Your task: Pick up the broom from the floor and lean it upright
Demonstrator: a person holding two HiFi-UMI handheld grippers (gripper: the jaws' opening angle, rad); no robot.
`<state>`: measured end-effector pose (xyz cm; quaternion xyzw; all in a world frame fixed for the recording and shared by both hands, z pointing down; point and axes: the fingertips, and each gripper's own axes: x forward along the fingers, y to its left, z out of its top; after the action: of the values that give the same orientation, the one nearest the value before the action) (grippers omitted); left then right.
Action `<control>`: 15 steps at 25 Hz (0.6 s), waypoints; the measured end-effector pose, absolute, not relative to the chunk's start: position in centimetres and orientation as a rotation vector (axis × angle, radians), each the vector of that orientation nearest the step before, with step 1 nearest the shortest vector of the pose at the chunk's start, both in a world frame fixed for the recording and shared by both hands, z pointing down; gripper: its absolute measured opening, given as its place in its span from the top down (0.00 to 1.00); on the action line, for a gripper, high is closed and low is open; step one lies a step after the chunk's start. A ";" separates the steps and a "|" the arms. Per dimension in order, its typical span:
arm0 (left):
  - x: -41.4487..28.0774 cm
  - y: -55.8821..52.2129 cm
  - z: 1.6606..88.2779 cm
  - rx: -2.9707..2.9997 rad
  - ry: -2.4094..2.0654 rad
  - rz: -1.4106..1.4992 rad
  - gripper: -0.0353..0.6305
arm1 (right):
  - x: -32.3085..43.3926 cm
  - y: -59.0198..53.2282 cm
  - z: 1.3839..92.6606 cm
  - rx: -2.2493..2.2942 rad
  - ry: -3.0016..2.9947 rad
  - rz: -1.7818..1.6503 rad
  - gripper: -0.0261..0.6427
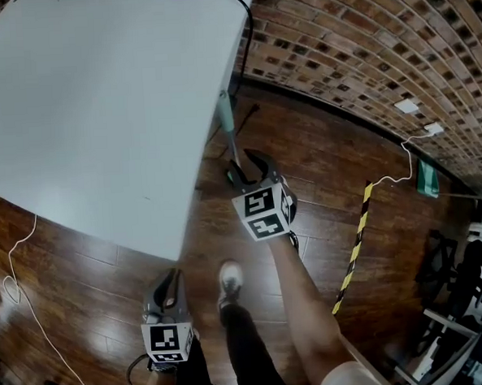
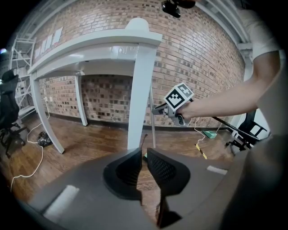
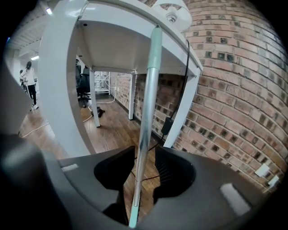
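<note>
A: How many of each thing are counted?

B: One broom, one white counter and two grippers are counted. Three of the counter's legs are seen in the left gripper view. A wooden floor and a brick wall are also seen.

A: Where is the broom, and which way is it pointed?

B: It is stood beside the counter's corner. Its long axis is set almost upright. The pale green top end is pointed upward and appears to be laid against the counter's edge. The lower end is hidden behind the right gripper, so the head cannot be made out.

A: How are the fingers set?

B: On the right gripper they are spread wide. The handle is passed between them, and no squeeze on it is seen. On the left gripper they are brought together with nothing between them. That gripper is held low over the floor, well apart from the broom.
</note>
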<state>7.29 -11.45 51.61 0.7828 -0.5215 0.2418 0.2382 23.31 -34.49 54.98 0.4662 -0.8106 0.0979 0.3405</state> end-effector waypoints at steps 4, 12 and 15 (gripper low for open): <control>7.5 -11.7 51.7 2.147 -1.420 0.685 0.89 | 24.1 -33.7 54.2 1.266 -2.107 0.232 0.72; 7.8 -14.0 48.2 2.246 -1.438 0.663 0.94 | 27.6 -30.7 49.8 1.478 -2.070 0.199 0.94; 7.3 -14.4 45.8 2.281 -1.415 0.616 0.94 | 28.6 -28.8 46.6 1.564 -2.096 0.271 0.94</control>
<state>7.28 -14.35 45.78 0.8127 -0.5043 0.2196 0.1924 28.55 -28.82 46.58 0.5755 -0.7712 0.0996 0.2532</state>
